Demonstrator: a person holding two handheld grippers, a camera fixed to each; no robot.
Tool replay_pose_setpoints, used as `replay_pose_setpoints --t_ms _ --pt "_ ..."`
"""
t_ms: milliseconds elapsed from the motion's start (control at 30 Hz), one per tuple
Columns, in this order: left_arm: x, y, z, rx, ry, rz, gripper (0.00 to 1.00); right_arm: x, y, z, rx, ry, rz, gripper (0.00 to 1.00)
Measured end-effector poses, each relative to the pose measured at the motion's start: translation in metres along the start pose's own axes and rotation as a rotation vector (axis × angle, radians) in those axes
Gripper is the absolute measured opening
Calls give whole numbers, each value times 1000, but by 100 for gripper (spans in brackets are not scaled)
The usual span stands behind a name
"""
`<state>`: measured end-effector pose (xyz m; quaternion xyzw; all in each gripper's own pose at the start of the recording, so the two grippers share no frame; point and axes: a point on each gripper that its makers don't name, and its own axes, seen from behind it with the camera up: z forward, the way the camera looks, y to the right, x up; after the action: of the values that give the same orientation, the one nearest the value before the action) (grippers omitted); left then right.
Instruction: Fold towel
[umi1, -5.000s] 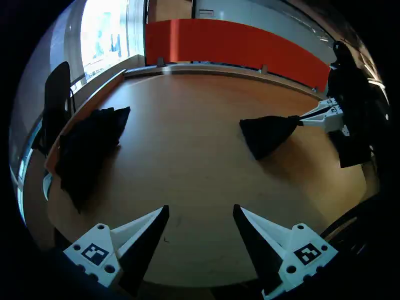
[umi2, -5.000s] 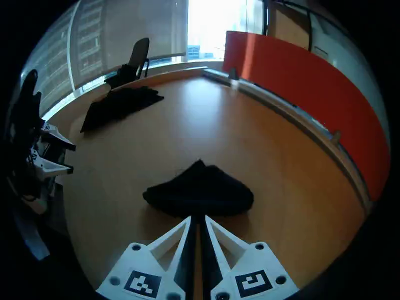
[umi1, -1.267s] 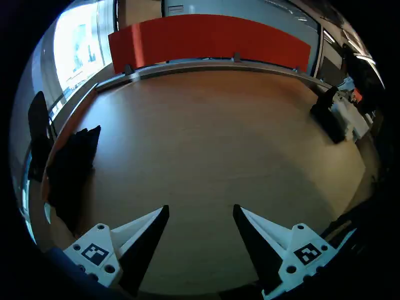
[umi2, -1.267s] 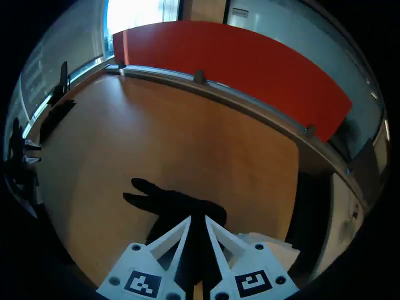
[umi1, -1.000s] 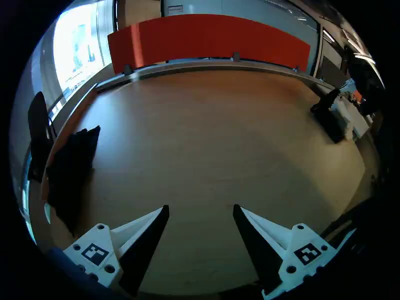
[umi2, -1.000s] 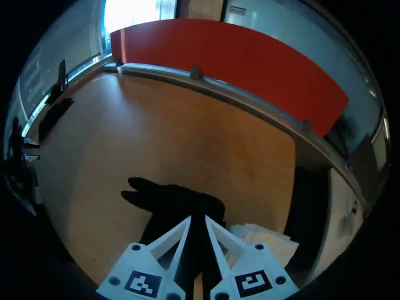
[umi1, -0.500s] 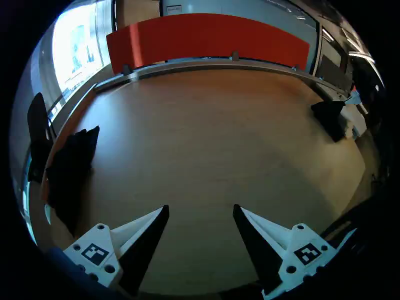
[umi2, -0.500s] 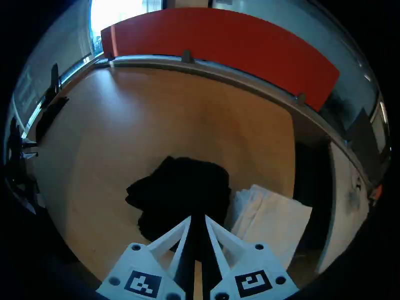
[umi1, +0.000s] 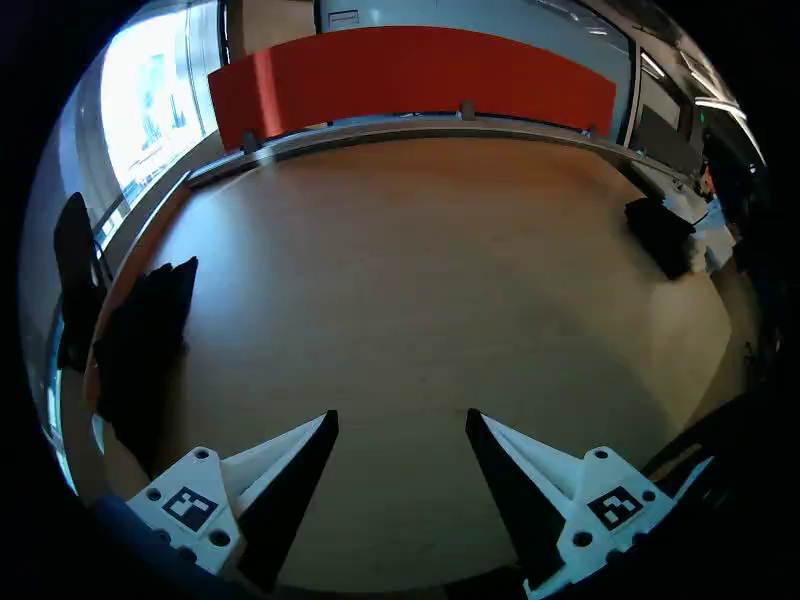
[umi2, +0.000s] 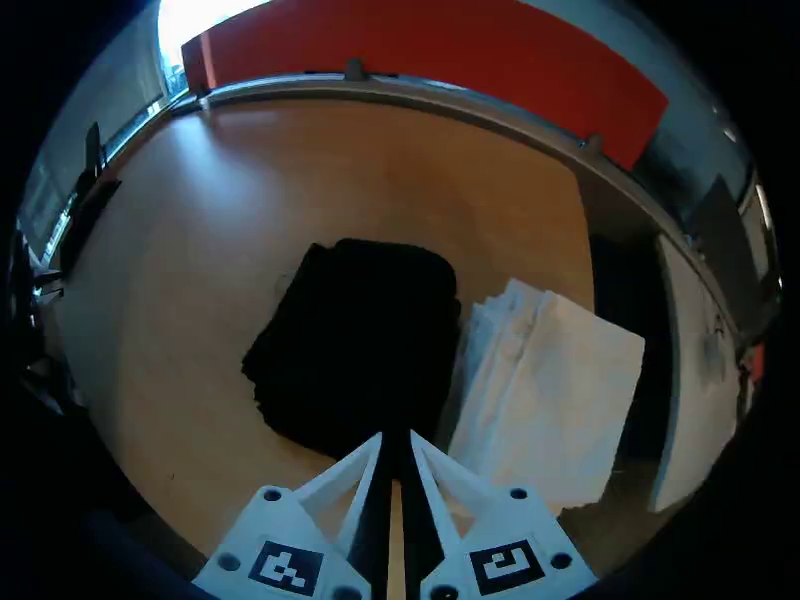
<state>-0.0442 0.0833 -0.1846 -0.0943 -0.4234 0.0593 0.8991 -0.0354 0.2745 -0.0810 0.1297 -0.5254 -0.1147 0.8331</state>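
Wooden bench (umi2: 200, 250) runs far to a red partition (umi2: 450, 50). Our right tool (umi2: 396, 437) is pinched closed on the near edge of the dark towel (umi2: 350, 330), which lies just left of a white folded stack (umi2: 550, 390). Our left tool (umi1: 400, 414) hangs open over bare wood. We should lower the towel flat, square it with the stack, then release.

Black towel (umi2: 355, 340), folded flat
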Motion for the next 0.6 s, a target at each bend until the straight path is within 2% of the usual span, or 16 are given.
replay_pose_setpoints --t_ms 600 --pt "3 -3 2 8 -3 2 95 -25 5 10 -10 -55 49 4"
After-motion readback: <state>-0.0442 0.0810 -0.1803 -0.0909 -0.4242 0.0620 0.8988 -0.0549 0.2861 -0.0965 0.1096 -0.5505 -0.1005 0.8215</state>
